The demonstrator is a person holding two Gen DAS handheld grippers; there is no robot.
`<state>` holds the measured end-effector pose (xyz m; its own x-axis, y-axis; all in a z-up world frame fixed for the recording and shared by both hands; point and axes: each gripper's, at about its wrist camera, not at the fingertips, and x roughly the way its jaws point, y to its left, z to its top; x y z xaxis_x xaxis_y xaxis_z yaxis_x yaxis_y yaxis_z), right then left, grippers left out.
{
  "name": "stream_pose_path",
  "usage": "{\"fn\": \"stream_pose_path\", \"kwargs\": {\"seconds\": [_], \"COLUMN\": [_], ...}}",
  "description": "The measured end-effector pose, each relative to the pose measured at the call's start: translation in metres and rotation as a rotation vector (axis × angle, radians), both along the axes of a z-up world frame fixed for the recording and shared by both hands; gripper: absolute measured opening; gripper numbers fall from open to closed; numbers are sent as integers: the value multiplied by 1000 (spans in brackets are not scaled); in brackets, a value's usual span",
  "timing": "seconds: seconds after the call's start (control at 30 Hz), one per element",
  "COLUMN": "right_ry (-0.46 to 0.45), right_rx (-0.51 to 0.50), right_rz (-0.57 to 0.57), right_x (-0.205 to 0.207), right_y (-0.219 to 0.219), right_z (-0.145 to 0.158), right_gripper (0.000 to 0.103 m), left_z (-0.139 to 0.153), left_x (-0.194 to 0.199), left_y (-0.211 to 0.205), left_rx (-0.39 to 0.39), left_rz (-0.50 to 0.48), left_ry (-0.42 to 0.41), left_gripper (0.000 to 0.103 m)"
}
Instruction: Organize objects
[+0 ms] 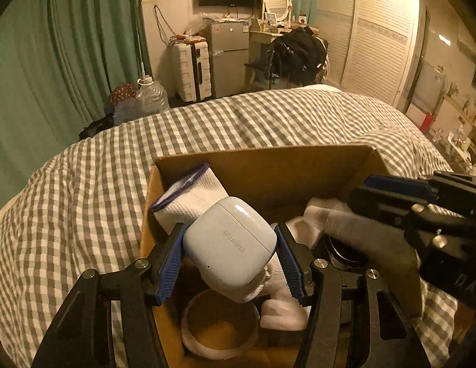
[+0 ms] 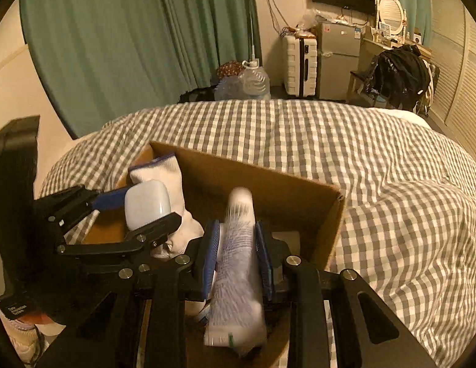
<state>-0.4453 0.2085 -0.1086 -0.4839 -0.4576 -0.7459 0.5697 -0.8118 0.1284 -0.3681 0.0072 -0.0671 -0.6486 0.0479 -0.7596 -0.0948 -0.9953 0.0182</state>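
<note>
Left gripper (image 1: 230, 259), clamped on the white earbud case (image 1: 230, 245) at lower centre over the cardboard box (image 1: 268, 165), and right gripper (image 2: 238, 254), pinching a tube (image 2: 238, 245), are best lowered inside before release.

Left tongs (image 1: 230, 259): black linkage arms, silver round screw heads at pivots, ribbed blue pads on fingers (image 1: 168, 271). Right tongs (image 2: 237, 257): same build, black frame w/ slot cutouts, blue pads. White lettering on black housings, too small to read.
</note>
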Motion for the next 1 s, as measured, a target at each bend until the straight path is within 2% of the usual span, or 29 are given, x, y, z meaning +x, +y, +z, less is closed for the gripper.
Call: {"fn": "stream_pose_path", "kwargs": {"seconds": [0.07, 0.13, 0.17, 0.2, 0.27, 0.4, 0.47, 0.53, 0.67, 0.7, 0.8, 1.0], "right_ry": [7, 16, 23, 36, 59, 131, 193, 243, 344, 369, 440, 562], "right_rx": [-26, -52, -57, -62, -71, -89, -93, -101, -118, -129, -163, -183], "right_rz": [-11, -26, -33, -43, -50, -84, -93, -102, -139, -146, -158, -167], "right_x": [4, 7, 12, 15, 24, 49, 71, 89, 128, 141, 172, 226], "right_y": [5, 10, 10, 13, 17, 29, 36, 41, 54, 59, 71, 87], "right_z": [12, 24, 30, 38, 54, 95, 124, 150, 198, 212, 239, 268], "right_gripper": [25, 39, 42, 44, 45, 52, 54, 63, 72, 78, 93, 100], "left_z": [10, 27, 36, 50, 68, 118, 140, 167, 208, 219, 242, 268], "left_x": [5, 13, 16, 24, 33, 66, 78, 99, 132, 145, 170, 227], "left_y": [-1, 0, 1, 3, 4, 7, 9, 10, 10, 10, 10, 3], "left_rx": [-4, -7, -7, -7, -17, -30, -32, -38, -39, -44, -68, -91], "left_rz": [6, 12, 13, 11, 12, 7, 1, 6, 11, 12, 25, 40], "left_ry": [14, 50, 67, 91, 124, 206, 240, 295, 367, 394, 457, 573], "left_gripper": [63, 70, 74, 79, 84, 85, 89, 93, 97, 99, 101, 103]}}
